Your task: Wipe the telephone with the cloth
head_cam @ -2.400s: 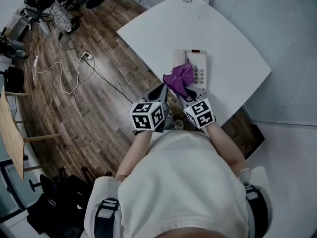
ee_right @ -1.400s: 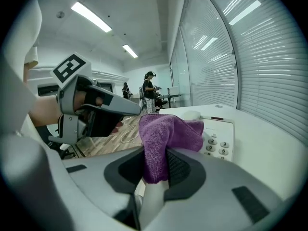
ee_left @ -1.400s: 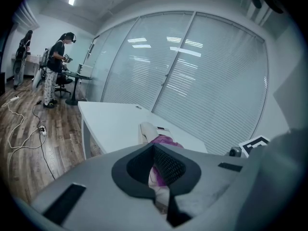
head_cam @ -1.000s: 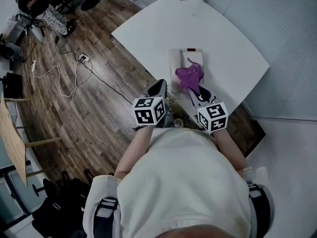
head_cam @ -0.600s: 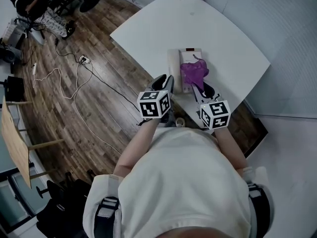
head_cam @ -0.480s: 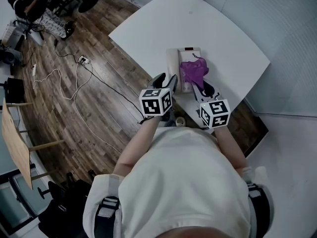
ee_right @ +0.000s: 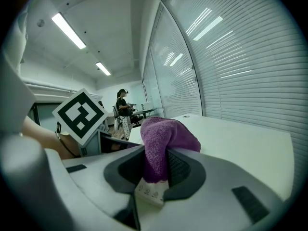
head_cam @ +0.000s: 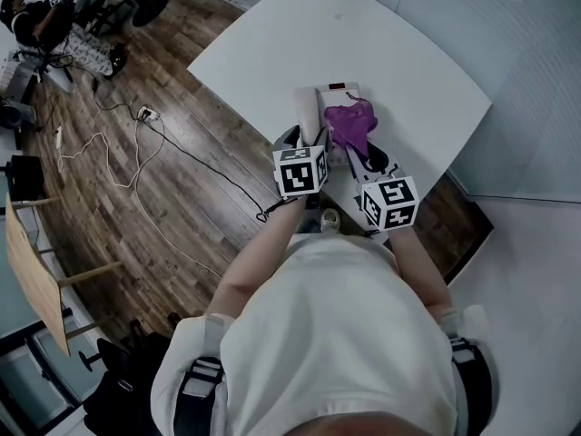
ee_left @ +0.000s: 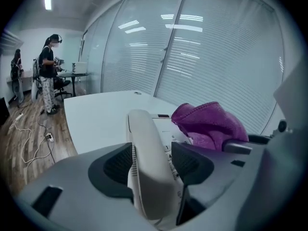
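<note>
A white telephone (head_cam: 320, 105) lies near the white table's front edge, its handset (head_cam: 307, 116) on the left side. My left gripper (head_cam: 307, 140) has just been opening its jaws. They now stand wide on either side of the handset (ee_left: 144, 148), with a gap showing on the right. My left gripper (ee_left: 154, 162) points down along the handset. The purple cloth (head_cam: 348, 119) is bunched over the keypad, and my right gripper (head_cam: 365, 158) is shut on it. In the right gripper view the cloth (ee_right: 163, 134) stands up between the pads of my right gripper (ee_right: 156, 170).
The white table (head_cam: 408, 53) has a curved edge close to the person's body. Wooden floor with trailing cables (head_cam: 118, 153) lies to the left. Glass walls with blinds (ee_left: 216, 52) stand behind the table. Other people (ee_left: 48, 71) stand far off by desks.
My left gripper has moved right and forward from beside the table onto the handset, and its jaws have opened. The right gripper with the cloth shifted only slightly over the keypad.
</note>
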Demonstrator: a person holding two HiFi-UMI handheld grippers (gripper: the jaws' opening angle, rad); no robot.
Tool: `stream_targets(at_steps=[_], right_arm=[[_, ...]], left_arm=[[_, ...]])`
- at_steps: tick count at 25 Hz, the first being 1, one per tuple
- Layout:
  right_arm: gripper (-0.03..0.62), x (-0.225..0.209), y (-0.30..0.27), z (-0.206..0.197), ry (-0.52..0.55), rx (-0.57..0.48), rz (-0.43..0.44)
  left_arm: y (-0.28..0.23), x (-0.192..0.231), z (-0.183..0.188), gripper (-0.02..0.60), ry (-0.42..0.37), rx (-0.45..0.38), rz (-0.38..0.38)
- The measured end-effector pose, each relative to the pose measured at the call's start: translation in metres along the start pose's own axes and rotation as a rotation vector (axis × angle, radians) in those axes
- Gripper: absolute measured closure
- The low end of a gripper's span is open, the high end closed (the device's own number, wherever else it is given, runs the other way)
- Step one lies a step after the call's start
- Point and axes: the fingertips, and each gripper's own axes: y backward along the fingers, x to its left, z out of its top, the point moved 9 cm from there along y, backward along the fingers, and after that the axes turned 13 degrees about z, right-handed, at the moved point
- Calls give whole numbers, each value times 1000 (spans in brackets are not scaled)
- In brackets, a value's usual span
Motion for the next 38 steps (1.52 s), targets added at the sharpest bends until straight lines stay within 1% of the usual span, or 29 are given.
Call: stream_targets(at_steps=[4,8,11,16,21,27,32,38], right_arm=[[494,-2,-1,0,-5,-2,-4],[494,-4,-1,0,-7,2,-6],[494,-6,0,0,-11,4,-7],[495,-9,-1,-2,-15,1,-9],[494,-9,1,-1,-15,0,-9],[494,-7,2,1,-9,-3,-8],[494,-5,5,1,1,-6,-8],[494,-4,5,8,15,-11,-12]], left_arm=[[-12,-4,0,345,-11,16,45],[-19,-8,3,345,-23,30,125],[-22,-11,5,345,-21,23,172],[-23,-11,2,347,-3,17,185],[-21,-7,3,353,36,23,159],[-18,1,3,357,103,26,93],[-8,8,1,357,158,12,23],[10,20,8,359,276,-37,-94]])
